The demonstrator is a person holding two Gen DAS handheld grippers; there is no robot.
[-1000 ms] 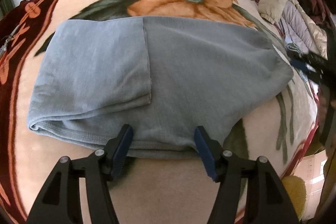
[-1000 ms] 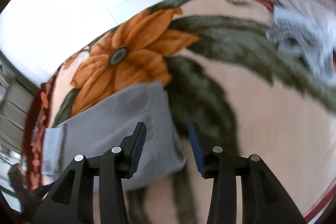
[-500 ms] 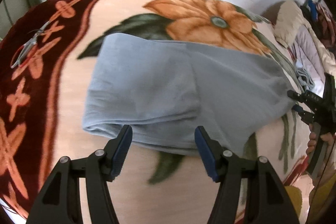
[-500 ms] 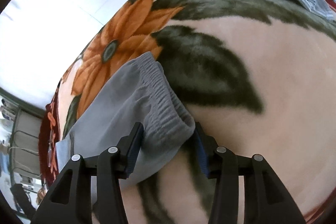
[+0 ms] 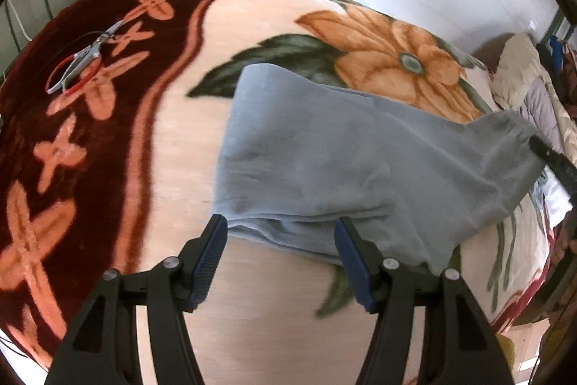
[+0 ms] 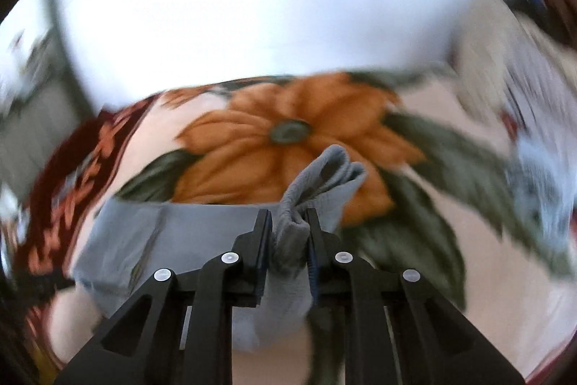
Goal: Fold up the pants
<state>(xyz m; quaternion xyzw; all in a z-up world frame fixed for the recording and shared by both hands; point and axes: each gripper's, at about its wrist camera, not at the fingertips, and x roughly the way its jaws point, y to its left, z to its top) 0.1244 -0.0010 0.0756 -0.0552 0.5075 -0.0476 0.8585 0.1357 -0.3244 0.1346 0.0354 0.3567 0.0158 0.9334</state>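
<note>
A floral blanket (image 5: pixel 274 331) covers the bed, peach in the middle with a large orange flower (image 5: pixel 393 60), green leaves and a dark red border along the left. On it lie the grey pants (image 5: pixel 324 168), partly folded, spread across the middle of the blanket just below the flower, with their right end lifted off the surface. At the right edge of the bed sits a heap of other clothes (image 5: pixel 523 96). The left gripper (image 5: pixel 281 255) hovers at the near edge of the pants with its fingers spread wide and nothing between them. The right gripper (image 6: pixel 288 230) has just been closing, and its fingers are now clamped on the bunched elastic waistband (image 6: pixel 324 175) of the pants, which sticks up between and past the pads. A small pair of red-handled scissors (image 5: pixel 81 64) rests on the red border, well apart from the pants.
</note>
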